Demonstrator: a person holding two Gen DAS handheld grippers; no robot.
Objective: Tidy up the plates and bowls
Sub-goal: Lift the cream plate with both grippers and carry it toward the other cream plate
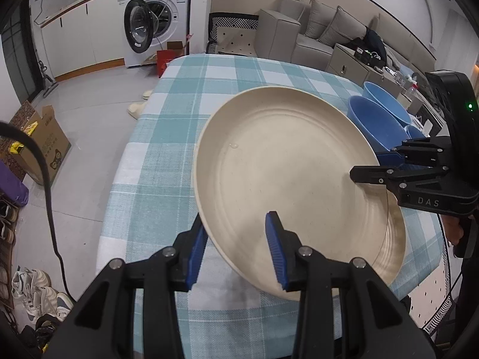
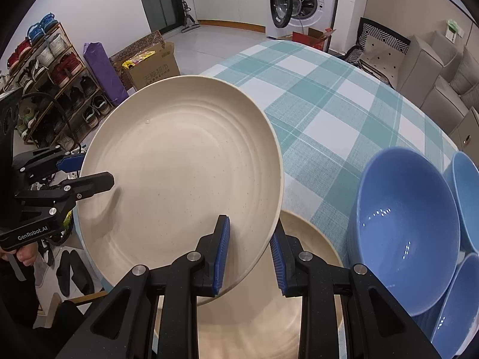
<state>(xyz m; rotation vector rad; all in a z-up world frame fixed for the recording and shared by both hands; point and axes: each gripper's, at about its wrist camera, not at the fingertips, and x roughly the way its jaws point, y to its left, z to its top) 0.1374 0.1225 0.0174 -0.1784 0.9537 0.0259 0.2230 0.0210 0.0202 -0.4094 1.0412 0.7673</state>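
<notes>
A large cream plate (image 1: 284,164) (image 2: 179,164) hangs tilted above the table with the teal checked cloth (image 1: 185,125) (image 2: 329,113), held from two sides. My left gripper (image 1: 236,248) (image 2: 89,170) is shut on its near-left rim, one pad above and one below. My right gripper (image 2: 250,248) (image 1: 374,164) is shut on the opposite rim. A second cream plate (image 1: 395,245) (image 2: 308,245) lies flat on the cloth just under the raised one. Blue bowls (image 1: 374,119) (image 2: 404,224) sit together beside that lower plate.
The cloth is bare past the plates towards the far edge. Beyond the table are a washing machine (image 1: 155,21) with its door open, a cardboard box (image 1: 45,137), a shoe rack (image 2: 51,68), and a grey sofa (image 1: 329,27). A black cable (image 1: 45,179) hangs at the left.
</notes>
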